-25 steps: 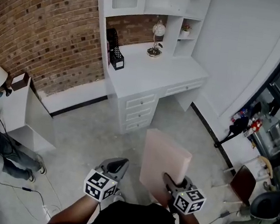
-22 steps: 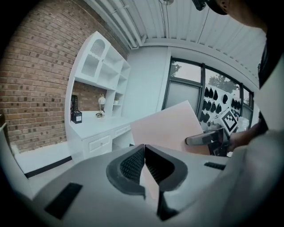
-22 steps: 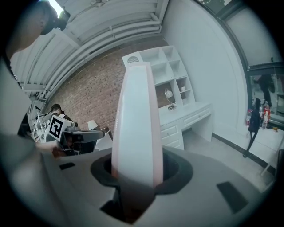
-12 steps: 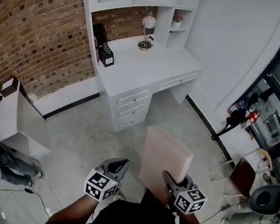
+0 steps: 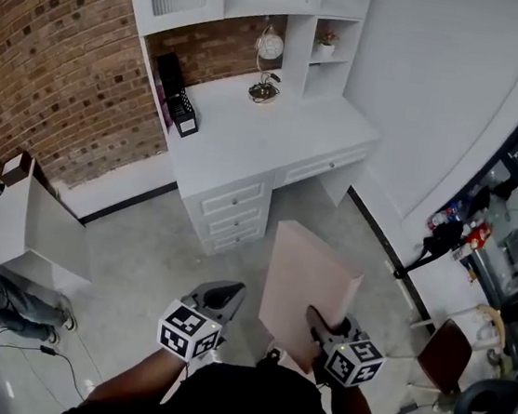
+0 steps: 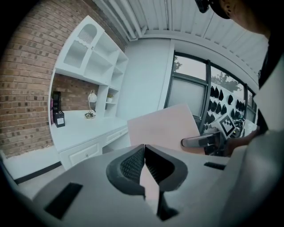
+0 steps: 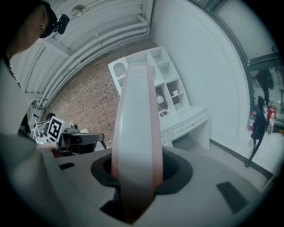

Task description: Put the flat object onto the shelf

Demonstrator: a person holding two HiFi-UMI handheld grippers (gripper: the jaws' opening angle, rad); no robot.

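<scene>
Study room — white desk (image 5: 268, 132), shelves (image 5: 298, 56)

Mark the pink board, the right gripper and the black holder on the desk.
pink board (image 5: 311, 278): head view, middle of its broad face.
right gripper (image 5: 316, 319): head view, at the jaws on the board.
black holder (image 5: 184, 119): head view, lower front.

Black organizer (image 5: 179, 107) on desk (image 5: 282, 137); brick wall (image 5: 44, 53); possibly clock ornament (image 5: 270, 46).

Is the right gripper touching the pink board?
Touching. In the right gripper view the board stands between the jaws of the right gripper, which close on both its faces.
</scene>
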